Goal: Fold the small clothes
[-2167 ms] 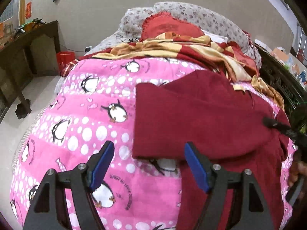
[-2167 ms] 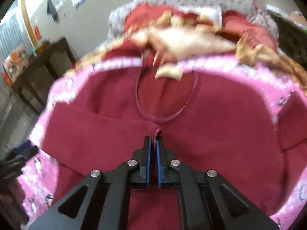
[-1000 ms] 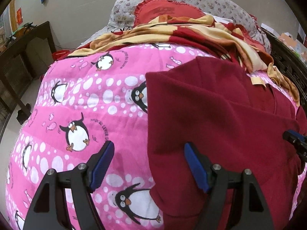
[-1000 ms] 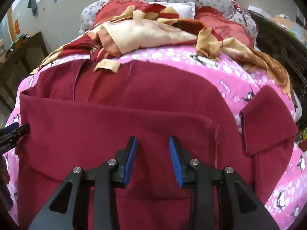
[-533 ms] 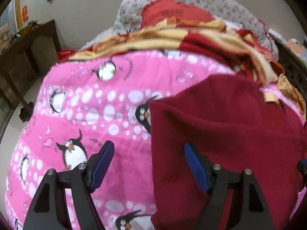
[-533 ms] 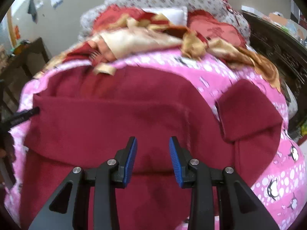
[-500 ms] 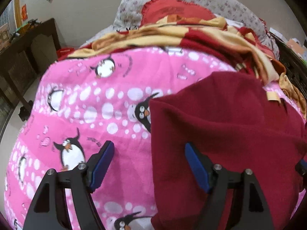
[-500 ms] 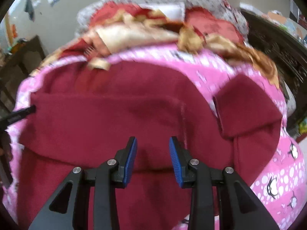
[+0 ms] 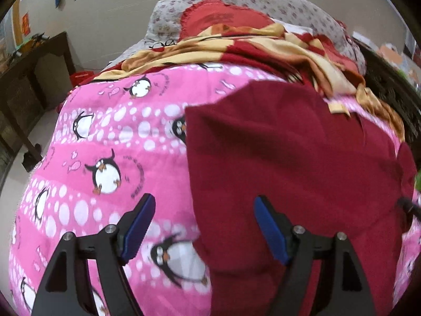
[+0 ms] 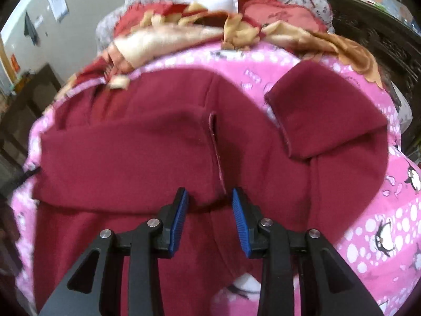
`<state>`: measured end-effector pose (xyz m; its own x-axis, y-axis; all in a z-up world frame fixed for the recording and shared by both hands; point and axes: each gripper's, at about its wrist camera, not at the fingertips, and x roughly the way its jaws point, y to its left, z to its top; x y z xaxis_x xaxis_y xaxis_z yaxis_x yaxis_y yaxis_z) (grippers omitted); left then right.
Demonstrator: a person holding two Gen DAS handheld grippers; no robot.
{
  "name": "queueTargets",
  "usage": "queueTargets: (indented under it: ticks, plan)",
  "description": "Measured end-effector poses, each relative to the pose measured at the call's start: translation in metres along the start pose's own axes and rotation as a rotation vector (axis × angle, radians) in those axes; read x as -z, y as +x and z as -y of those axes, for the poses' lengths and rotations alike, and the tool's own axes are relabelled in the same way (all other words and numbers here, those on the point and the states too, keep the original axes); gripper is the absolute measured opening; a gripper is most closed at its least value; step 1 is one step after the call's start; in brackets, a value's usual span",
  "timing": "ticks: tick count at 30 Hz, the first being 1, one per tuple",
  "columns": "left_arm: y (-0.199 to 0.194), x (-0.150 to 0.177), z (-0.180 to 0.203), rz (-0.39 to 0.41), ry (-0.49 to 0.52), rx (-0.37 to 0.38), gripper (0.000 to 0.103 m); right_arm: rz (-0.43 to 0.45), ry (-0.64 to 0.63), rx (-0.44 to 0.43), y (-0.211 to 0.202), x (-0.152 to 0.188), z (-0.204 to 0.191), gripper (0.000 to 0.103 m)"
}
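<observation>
A dark red fleece top (image 9: 289,152) lies spread on a pink penguin-print quilt (image 9: 105,131). Its left sleeve is folded across the body (image 10: 126,158), with the cuff edge (image 10: 215,144) near the middle. Its right sleeve (image 10: 323,115) lies bent out to the right on the quilt. My left gripper (image 9: 204,223) is open and empty, straddling the top's left edge. My right gripper (image 10: 209,210) is open and empty, just above the folded sleeve's cuff end. The left gripper's tip (image 10: 30,172) shows at the left edge of the right wrist view.
A rumpled red and tan blanket (image 9: 250,42) and floral pillows (image 9: 263,2) lie at the head of the bed. A dark wooden table (image 9: 29,79) stands on the floor to the left. Dark carved furniture (image 10: 381,39) stands to the right.
My right gripper let go of the sleeve cuff it held 2.2 s ago and opened; it has since swung right, bringing the bent right sleeve more into view. My left gripper stayed open and shifted little.
</observation>
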<state>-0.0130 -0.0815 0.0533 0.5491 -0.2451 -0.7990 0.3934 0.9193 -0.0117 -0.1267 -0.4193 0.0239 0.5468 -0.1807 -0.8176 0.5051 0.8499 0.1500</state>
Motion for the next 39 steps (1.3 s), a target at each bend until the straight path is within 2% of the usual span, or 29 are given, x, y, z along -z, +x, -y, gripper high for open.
queueTargets:
  ticks: [2, 5, 9, 13, 17, 23, 30, 39]
  plan:
    - [-0.009, 0.004, 0.003, 0.014, 0.0, -0.001, 0.081, 0.065, 0.022, 0.006, -0.025, 0.0, 0.012, 0.043]
    - [-0.02, 0.005, 0.005, 0.03, -0.027, 0.035, 0.081, 0.123, 0.057, 0.082, -0.052, 0.0, 0.038, 0.045]
    - [-0.023, 0.007, 0.019, 0.021, -0.022, 0.06, 0.081, 0.098, 0.078, 0.116, -0.052, -0.002, 0.058, 0.045]
    - [-0.019, 0.012, 0.042, 0.004, 0.033, 0.059, 0.081, 0.087, 0.108, 0.102, -0.041, -0.004, 0.064, 0.045]
    - [-0.011, 0.017, 0.051, -0.017, 0.043, 0.048, 0.081, 0.07, 0.124, 0.08, -0.034, 0.005, 0.062, 0.045]
    - [-0.011, 0.021, 0.047, -0.017, 0.029, 0.041, 0.081, 0.057, 0.062, 0.007, -0.034, 0.016, 0.028, 0.045]
    - [-0.009, 0.025, 0.03, -0.031, -0.002, 0.024, 0.081, 0.053, -0.012, -0.051, -0.028, 0.013, -0.016, 0.045]
    - [0.0, 0.036, 0.008, -0.059, -0.075, 0.04, 0.082, 0.055, -0.079, -0.078, -0.006, 0.006, -0.055, 0.045]
